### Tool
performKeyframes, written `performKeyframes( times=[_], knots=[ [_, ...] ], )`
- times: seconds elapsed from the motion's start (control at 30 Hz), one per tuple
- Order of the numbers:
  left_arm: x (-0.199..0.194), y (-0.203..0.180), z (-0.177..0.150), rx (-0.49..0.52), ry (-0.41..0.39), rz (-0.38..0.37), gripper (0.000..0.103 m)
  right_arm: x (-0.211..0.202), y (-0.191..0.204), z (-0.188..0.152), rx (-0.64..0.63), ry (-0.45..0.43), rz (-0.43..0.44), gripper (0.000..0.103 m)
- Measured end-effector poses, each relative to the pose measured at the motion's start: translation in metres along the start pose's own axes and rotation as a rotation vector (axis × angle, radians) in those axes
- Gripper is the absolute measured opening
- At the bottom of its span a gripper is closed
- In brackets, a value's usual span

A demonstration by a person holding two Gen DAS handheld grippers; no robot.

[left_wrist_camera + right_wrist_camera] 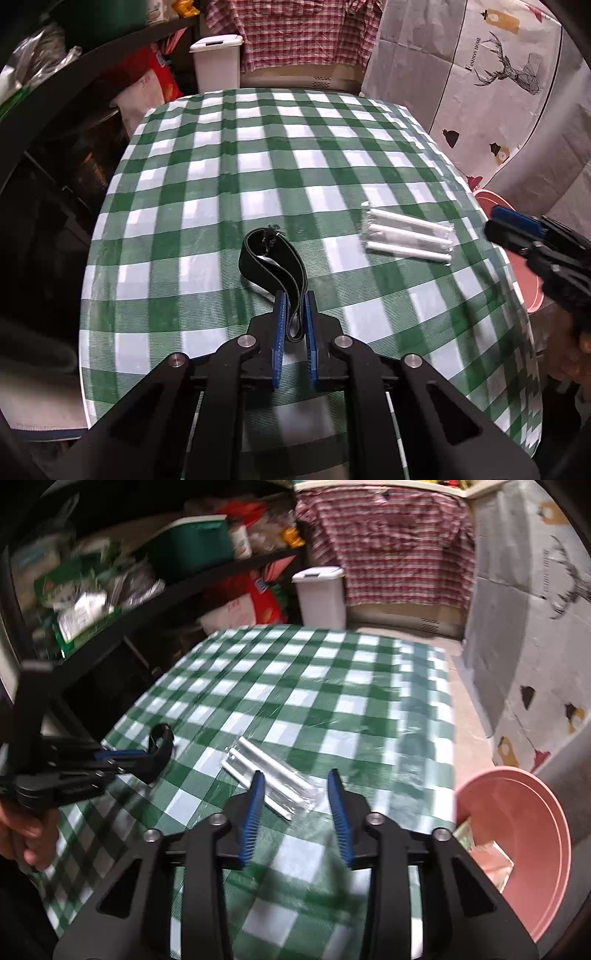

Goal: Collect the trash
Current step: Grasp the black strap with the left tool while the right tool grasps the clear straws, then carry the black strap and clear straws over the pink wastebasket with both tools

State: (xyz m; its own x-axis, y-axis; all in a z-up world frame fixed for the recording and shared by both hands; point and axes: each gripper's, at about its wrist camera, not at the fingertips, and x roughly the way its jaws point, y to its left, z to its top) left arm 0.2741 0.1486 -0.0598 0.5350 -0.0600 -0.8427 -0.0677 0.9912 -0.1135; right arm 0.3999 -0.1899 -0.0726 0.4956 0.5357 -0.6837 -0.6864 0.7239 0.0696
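Observation:
My left gripper (294, 295) is shut on a black elastic band (272, 258) whose loop hangs forward over the green checked tablecloth (221, 177); it also shows in the right wrist view (160, 751). A clear packet of white sticks (406, 238) lies on the cloth to the right. In the right wrist view my right gripper (296, 775) is open and hovers just above the packet (273, 775), with its near end between the blue fingers. A pink basin (517, 849) sits beyond the table's right edge with some wrappers inside.
A white lidded bin (218, 62) stands behind the table's far edge. Cluttered dark shelves (110, 590) run along the left. A patterned sheet (498, 92) covers the right wall. A red checked cloth (388, 546) hangs at the back.

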Motion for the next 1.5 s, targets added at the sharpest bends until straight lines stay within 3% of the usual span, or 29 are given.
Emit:
performKeyframes(
  times=[0.23,0.43,0.53,0.7,0.8,1.17,1.5],
  knots=[
    [0.003,0.013,-0.006,0.003,-0.018,0.005,0.023,0.03,0.004,0.003,-0.06,0.048,-0.012,0.05],
    [0.002,0.011,-0.003,0.022,-0.037,0.004,0.024,0.049,0.005,0.004,-0.082,0.085,-0.001,0.052],
    [0.002,0.009,-0.002,0.037,-0.042,0.011,0.024,0.052,0.008,0.0,-0.107,0.096,-0.005,0.048],
    [0.002,0.009,0.0,0.037,-0.048,0.015,0.024,0.048,0.011,-0.002,-0.131,0.097,0.01,0.019],
    [0.002,0.008,0.001,0.034,-0.049,0.019,0.024,0.043,0.014,-0.004,-0.148,0.097,0.02,0.008],
    [-0.01,0.006,0.006,-0.011,-0.07,0.03,0.013,-0.006,0.009,0.0,-0.086,0.005,0.016,0.007],
    [-0.039,-0.009,0.007,-0.013,-0.138,0.044,0.012,-0.057,0.006,-0.006,-0.032,-0.097,-0.012,0.007]
  ],
)
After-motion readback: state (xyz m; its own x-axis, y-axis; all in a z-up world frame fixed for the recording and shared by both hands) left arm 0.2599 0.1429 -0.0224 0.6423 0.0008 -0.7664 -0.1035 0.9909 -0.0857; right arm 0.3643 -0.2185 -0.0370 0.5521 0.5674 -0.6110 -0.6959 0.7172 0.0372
